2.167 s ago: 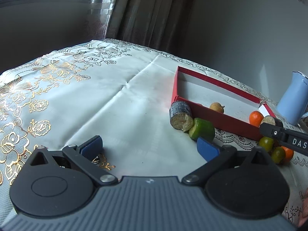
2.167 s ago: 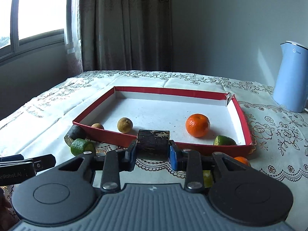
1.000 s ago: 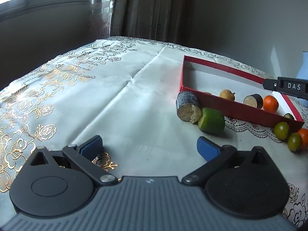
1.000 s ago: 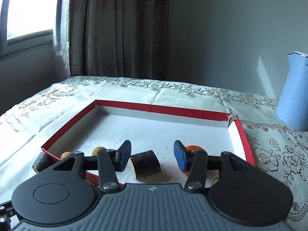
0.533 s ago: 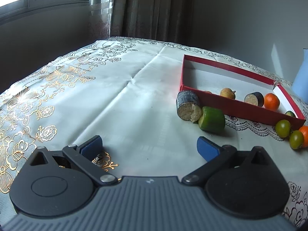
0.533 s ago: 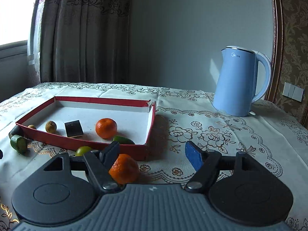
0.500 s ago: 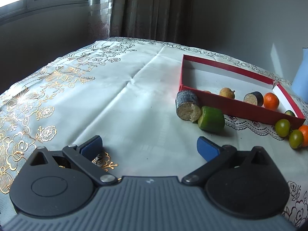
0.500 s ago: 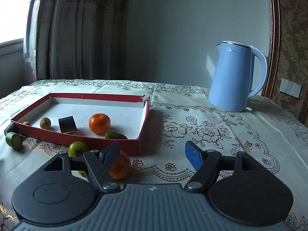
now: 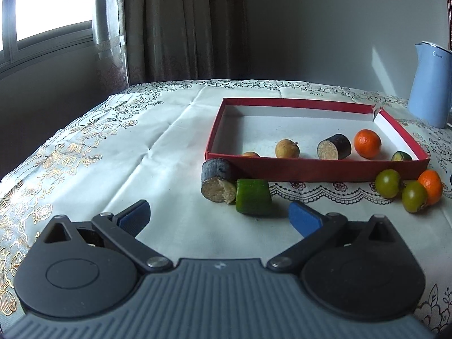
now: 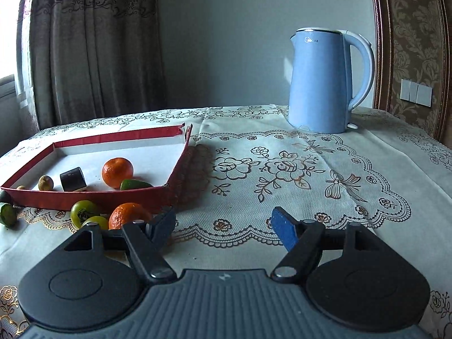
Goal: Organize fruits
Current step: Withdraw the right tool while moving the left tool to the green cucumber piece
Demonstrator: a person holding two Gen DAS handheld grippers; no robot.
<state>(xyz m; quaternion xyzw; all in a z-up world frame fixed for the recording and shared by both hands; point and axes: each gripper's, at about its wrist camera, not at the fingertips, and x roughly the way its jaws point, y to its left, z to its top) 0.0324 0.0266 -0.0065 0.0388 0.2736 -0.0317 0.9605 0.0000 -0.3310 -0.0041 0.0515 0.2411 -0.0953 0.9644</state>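
A shallow red box (image 9: 313,166) (image 10: 84,199) sits on the tablecloth and holds a tangerine (image 9: 367,143) (image 10: 117,171), a dark cane piece (image 9: 334,150) (image 10: 73,179), two small brown fruits (image 9: 287,148) and a green fruit (image 9: 401,156). In front of the box lie a dark cane piece (image 9: 217,180), a green cane piece (image 9: 253,200), two green fruits (image 9: 388,183) (image 10: 83,211) and a tangerine (image 9: 431,186) (image 10: 129,215). My left gripper (image 9: 219,216) is open, just short of the two cane pieces. My right gripper (image 10: 223,224) is open and empty; the loose tangerine lies left of its left finger.
A blue electric kettle (image 10: 325,82) (image 9: 432,84) stands at the back right of the table. A lace mat (image 10: 282,175) covers the right half. Curtains (image 9: 180,25) and a window (image 9: 53,2) lie behind; the table's left edge drops off near the window.
The right gripper let go of the dark cane piece inside the box, opened wide, and swung right toward the loose fruits and kettle. The left gripper turned right to face the box.
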